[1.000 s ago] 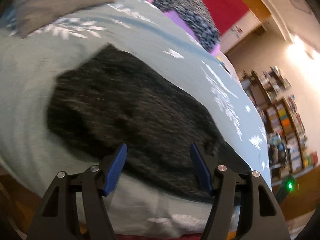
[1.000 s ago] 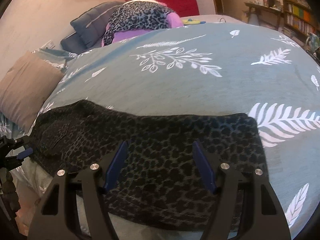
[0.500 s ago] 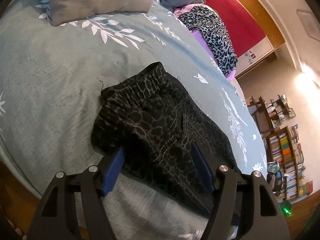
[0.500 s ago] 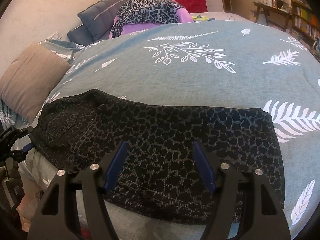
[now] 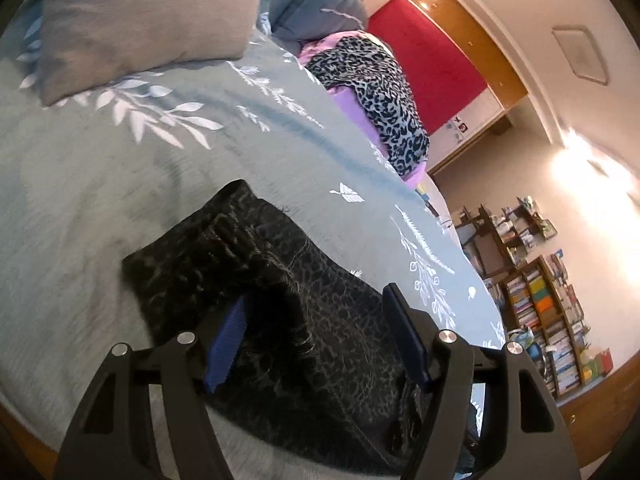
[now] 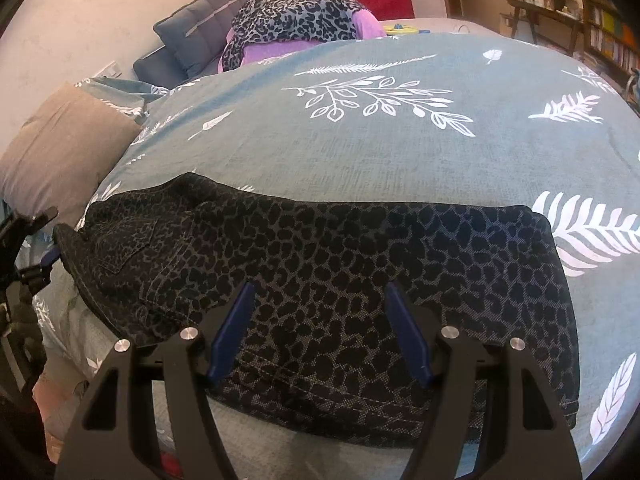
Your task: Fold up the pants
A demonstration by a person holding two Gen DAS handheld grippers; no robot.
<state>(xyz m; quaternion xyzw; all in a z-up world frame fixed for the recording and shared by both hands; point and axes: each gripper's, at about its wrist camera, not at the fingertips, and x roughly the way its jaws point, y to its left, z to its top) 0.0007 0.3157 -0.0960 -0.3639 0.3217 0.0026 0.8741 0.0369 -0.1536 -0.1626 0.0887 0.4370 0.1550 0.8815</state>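
Swinging across the waistband end, the left gripper point(image 5: 316, 336) now frames more of the grey pillow point(image 5: 140, 20) and less floor than a second ago; the right gripper point(image 6: 320, 328) has hardly shifted. Both tools stand spread with nothing pinched, blue pads hovering over the dark leopard-print denim pants point(image 6: 320, 264), which lie lengthwise along the near edge of the teal leaf-patterned bedspread point(image 6: 400, 148), apparently already doubled leg on leg. Risk from here: the cloth sits close to the mattress edge, so a pinch that catches only the top layer could drag the stack askew or off the bed
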